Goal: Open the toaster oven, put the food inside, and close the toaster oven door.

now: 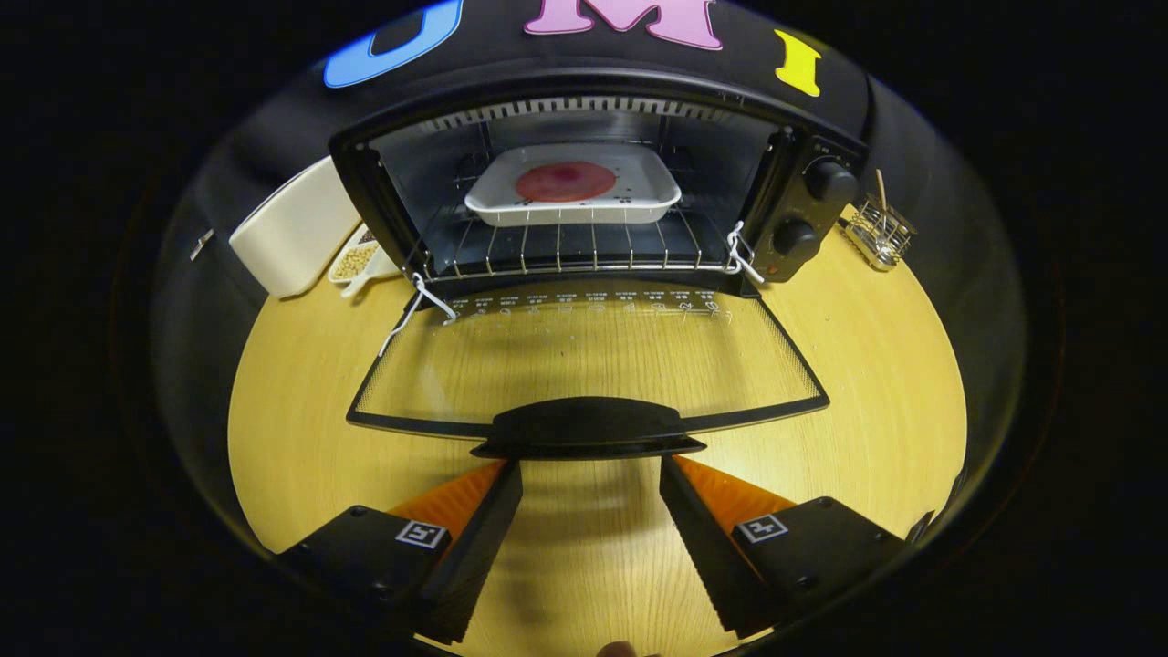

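We see the toaster oven at upper centre, its glass door folded flat, a white tray with red food on the rack; our gripper spread, holding nothing, just below the door handle.

Gripper: two black wedge-shaped fingers, inner faces finely ribbed. Orange panels on the outer sides near the tips. Blocky black bases behind, each carrying a small square black-and-white marker. Jaws stand apart.
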Tool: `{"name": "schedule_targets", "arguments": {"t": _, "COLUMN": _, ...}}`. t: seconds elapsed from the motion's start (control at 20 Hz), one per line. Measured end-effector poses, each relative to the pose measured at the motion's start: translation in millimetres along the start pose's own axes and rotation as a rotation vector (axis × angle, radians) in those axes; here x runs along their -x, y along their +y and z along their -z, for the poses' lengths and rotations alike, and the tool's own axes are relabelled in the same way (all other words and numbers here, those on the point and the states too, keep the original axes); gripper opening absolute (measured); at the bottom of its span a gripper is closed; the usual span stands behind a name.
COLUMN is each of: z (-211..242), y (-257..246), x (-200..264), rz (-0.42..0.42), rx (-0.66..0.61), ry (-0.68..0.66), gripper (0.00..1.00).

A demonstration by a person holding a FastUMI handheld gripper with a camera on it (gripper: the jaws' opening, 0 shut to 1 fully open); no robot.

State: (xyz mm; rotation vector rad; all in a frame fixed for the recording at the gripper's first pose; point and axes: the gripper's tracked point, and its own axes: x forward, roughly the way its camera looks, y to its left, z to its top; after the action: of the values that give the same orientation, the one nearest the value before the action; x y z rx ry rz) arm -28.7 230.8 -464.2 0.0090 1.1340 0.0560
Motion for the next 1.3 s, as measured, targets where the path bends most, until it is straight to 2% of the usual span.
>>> {"name": "schedule_targets", "arguments": {"t": 0.25, "z": -16, "y": 0, "x": 21, "rz": -0.033, "rx": -0.025, "ry": -0.075, "gripper": 0.99}}
{"name": "schedule_targets", "arguments": {"t": 0.65, "z": -72, "y": 3, "x": 67, "rz": -0.065, "rx": -0.066, "ry": -0.231, "gripper": 0.99}}
{"name": "schedule_targets", "arguments": {"t": 0.8, "z": -95, "y": 3, "x": 87, "rz": -0.080, "rx": -0.066, "ry": -0.318, "gripper": 0.99}}
{"name": "schedule_targets", "arguments": {"t": 0.95, "z": -122, "y": 1, "x": 109, "rz": -0.069, "rx": -0.011, "ry": -0.438, "gripper": 0.99}}
{"name": "schedule_targets", "arguments": {"t": 1.3, "z": -139, "y": -26, "x": 176, "rz": -0.061, "rx": 0.001, "ry": -0.607, "gripper": 0.99}}
